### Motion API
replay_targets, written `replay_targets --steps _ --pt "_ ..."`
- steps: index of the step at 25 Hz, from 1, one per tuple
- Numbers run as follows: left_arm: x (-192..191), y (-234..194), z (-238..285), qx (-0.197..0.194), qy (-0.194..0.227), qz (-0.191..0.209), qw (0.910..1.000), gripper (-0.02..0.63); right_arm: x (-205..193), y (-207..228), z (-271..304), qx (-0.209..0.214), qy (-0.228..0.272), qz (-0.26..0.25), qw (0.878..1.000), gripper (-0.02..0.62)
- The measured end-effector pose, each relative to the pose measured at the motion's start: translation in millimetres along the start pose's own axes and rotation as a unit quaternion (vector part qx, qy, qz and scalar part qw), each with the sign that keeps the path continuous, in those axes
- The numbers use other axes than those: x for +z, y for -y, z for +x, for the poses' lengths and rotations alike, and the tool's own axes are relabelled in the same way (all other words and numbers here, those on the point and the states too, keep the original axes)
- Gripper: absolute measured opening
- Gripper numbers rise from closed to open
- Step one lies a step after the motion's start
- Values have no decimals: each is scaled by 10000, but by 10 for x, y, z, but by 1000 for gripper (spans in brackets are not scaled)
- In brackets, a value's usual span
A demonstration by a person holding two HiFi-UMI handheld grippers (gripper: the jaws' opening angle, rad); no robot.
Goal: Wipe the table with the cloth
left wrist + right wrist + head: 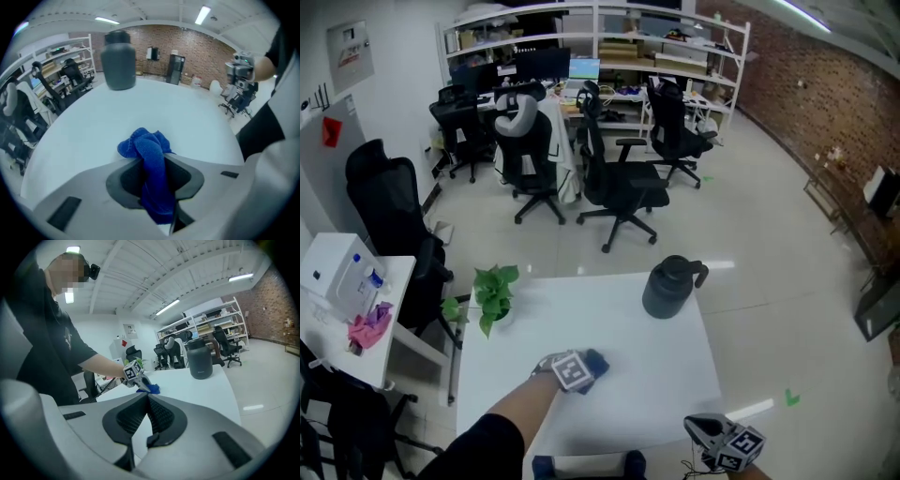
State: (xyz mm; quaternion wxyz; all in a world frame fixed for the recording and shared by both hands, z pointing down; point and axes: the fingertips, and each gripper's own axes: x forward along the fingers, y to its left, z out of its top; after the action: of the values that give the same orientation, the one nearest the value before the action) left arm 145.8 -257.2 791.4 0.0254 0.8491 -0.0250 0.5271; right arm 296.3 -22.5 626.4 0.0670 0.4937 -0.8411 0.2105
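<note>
A blue cloth (150, 159) is pinched between the jaws of my left gripper (152, 161), its bunched end resting on the white table (154, 112). In the head view the left gripper (584, 367) sits near the table's middle, towards the front, with the cloth (596, 360) poking out past its marker cube. My right gripper (705, 430) hangs off the table's front right corner, jaws shut with nothing between them. From the right gripper view (147, 399) I see the left gripper (140, 379) pressing the cloth (153, 389) onto the table.
A dark grey jug (669, 285) stands at the table's far right edge. A small potted plant (493, 295) sits at the far left corner. Office chairs (619, 183) and desks fill the room beyond. A white side table (356, 309) with bottles is to the left.
</note>
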Motion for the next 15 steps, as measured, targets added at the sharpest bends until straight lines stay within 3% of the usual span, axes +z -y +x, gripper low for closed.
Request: replay_targets --steps 3,6,10,15 --pt "189 -386 71 254 187 -473 9984 100 -101 16 -155 -108 -154 -63 9998 12" --pt "180 -367 77 225 -46 -502 9985 98 -108 43 -279 -234 -139 63 9996 12" --pt "13 280 47 -270 -391 64 9988 94 -155 4 -366 -263 -142 166 9994 12" --pt "-277 1122 -123 -707 -139 349 9968 95 -104 -131 -223 -82 -48 126 9999 12"
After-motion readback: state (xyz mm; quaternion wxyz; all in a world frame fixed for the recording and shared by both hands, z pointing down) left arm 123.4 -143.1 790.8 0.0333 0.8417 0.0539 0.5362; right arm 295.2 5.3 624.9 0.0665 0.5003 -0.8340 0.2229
